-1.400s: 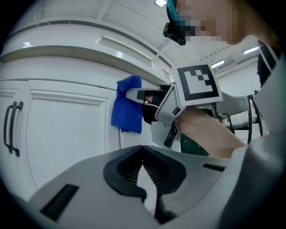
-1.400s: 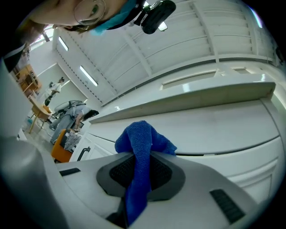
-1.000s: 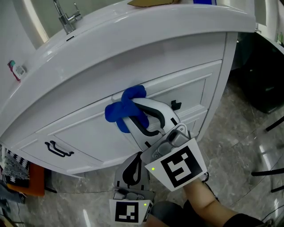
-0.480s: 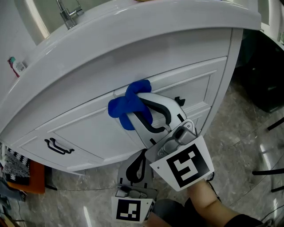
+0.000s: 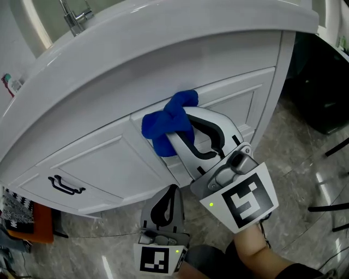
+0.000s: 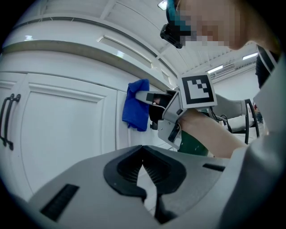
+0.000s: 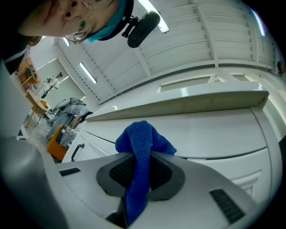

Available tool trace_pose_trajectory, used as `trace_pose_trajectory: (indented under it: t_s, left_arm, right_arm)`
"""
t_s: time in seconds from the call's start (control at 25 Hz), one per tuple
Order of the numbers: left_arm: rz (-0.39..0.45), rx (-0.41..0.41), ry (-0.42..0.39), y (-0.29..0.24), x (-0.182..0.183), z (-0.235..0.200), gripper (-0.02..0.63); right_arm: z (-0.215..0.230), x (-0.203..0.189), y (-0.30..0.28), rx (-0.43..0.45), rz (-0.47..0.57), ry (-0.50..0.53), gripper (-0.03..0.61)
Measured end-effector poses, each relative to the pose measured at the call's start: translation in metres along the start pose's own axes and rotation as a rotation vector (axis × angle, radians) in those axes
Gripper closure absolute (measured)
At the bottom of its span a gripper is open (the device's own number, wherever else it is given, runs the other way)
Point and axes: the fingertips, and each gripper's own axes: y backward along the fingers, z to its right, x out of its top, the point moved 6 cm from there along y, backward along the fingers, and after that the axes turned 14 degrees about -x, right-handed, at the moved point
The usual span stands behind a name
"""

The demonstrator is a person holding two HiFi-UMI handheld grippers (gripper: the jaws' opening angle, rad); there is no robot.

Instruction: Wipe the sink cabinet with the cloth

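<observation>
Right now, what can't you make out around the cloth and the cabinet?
- Where the cloth meets the cabinet front: in the head view, the bunched cloth and the right tongs cover it, so contact is unclear.
- Sink bowl: in the head view, cut off at the top edge; only the faucet shows.
- Dirt or streaks on the white panels: too faint in every view.

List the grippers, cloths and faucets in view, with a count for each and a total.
Grippers: 2, the left gripper with jaws together and empty, the right gripper with jaws shut on the cloth
Blue cloth: 1
Faucet: 1
Total: 4
</observation>
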Motion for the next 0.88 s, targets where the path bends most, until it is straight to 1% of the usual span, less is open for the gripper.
trace_pose_trajectory:
  t_s: [0.2,0.64,0.76,0.88]
  left_arm:
    - [0.001,-0.019,0.001,-0.005,-0.001,0.003,0.609]
    - [-0.004,-0.018,-0.004,-0.008,0.000,0.005,0.609]
    - [0.016,-0.001,-0.005,-0.010,0.001,0.005,0.609]
    - [0.056,0.023,-0.024,-0.022,-0.001,0.007,0.609]
  right_arm:
    - [0.004,-0.003,0.003,-0.010,0.015,0.006,0.518]
    - [0.013,-0.009,0.008,-0.033,0.041,0.017,0.518]
    - [0.016,-0.014,0.011,-0.037,0.053,0.020,0.518]
    - [0.020,-0.019,0.015,-0.041,0.066,0.023,0.518]
